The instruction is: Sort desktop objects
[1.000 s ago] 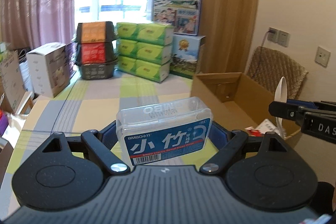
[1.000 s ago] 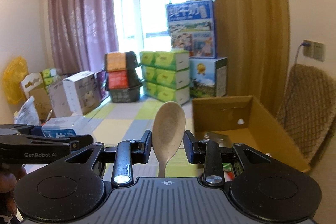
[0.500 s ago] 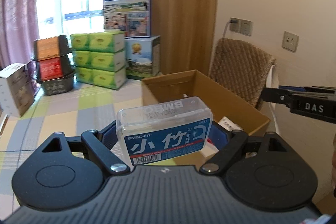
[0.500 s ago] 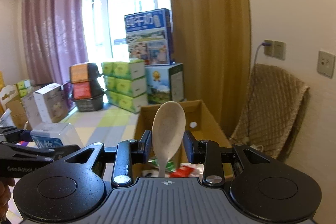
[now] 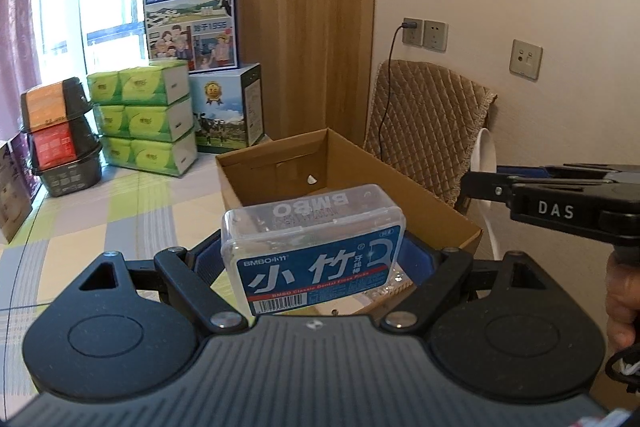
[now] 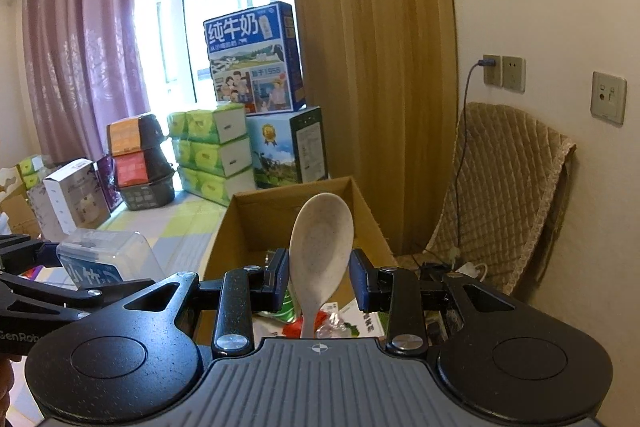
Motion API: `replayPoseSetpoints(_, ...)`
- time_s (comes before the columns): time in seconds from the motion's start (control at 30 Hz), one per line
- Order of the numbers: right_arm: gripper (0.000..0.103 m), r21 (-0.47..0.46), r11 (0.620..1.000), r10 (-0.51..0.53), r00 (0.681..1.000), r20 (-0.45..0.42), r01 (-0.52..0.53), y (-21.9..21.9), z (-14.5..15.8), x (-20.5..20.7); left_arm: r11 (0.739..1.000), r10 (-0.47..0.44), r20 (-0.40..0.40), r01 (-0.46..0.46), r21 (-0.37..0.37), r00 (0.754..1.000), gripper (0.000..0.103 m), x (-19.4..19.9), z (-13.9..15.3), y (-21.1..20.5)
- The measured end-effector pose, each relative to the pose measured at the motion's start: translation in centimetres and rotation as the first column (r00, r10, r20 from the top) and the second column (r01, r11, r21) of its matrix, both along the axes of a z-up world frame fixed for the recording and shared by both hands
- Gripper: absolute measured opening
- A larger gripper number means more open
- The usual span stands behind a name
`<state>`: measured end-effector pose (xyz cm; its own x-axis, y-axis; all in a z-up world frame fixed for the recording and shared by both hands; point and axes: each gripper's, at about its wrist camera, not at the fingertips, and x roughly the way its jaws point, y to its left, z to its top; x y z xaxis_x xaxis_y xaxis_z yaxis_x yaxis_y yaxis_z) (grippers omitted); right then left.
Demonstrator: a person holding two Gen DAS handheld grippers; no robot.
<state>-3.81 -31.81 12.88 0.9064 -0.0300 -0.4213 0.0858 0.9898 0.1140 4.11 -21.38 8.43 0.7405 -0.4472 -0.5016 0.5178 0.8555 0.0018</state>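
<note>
The left gripper (image 5: 314,259) is clamped on a clear plastic box of floss picks (image 5: 314,247) with a blue label, its blue-padded jaws pressed against the box's two sides, and the right gripper (image 6: 319,277) holds a pale speckled spoon (image 6: 320,247) upright by the lower part of its bowl and handle, the jaws set wider than the spoon so that from this angle I cannot tell whether the pads actually touch it. Both tools are raised above the near end of an open cardboard box (image 5: 436,203) — brown, flaps folded in, with packets and wrappers lying on its bottom (image 6: 344,319). Behind it stand a chair draped in a quilted tan cover (image 6: 504,195), a stack of blue milk cartons (image 5: 190,15) and green tissue packs (image 5: 148,119) by the window. In the left view the right gripper (image 5: 476,183) enters from the right, the spoon (image 5: 486,155) showing edge-on — a hand (image 5: 622,299) below it.
</note>
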Motion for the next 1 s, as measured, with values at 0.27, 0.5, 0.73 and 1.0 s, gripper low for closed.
replayPoseSetpoints(0.27,0.030,-0.027,0.999,0.021,1.000,-0.008,-0.022,-1.3,0.2,2.5,0.999,-0.035,0.000,0.035,0.004,0.999,0.085,1.8,-0.2,-2.4)
replayPoseSetpoints(0.5,0.030,-0.067,0.997,0.045,0.999,-0.007,-0.046,-1.9,0.3,5.1,0.998,-0.056,-0.012,0.056,0.019,0.998,0.085,3.9,-1.2,-3.5)
replayPoseSetpoints(0.73,0.030,-0.091,0.994,0.063,0.998,-0.018,-0.065,-2.2,-0.2,7.8,0.997,-0.073,-0.026,0.073,0.026,0.997,0.085,6.0,-2.2,-4.2)
replayPoseSetpoints(1.0,0.030,-0.102,0.992,0.071,0.997,-0.035,-0.074,-2.4,-1.1,9.8,0.996,-0.081,-0.057,0.083,0.029,0.995,0.086,7.7,-3.4,-4.8)
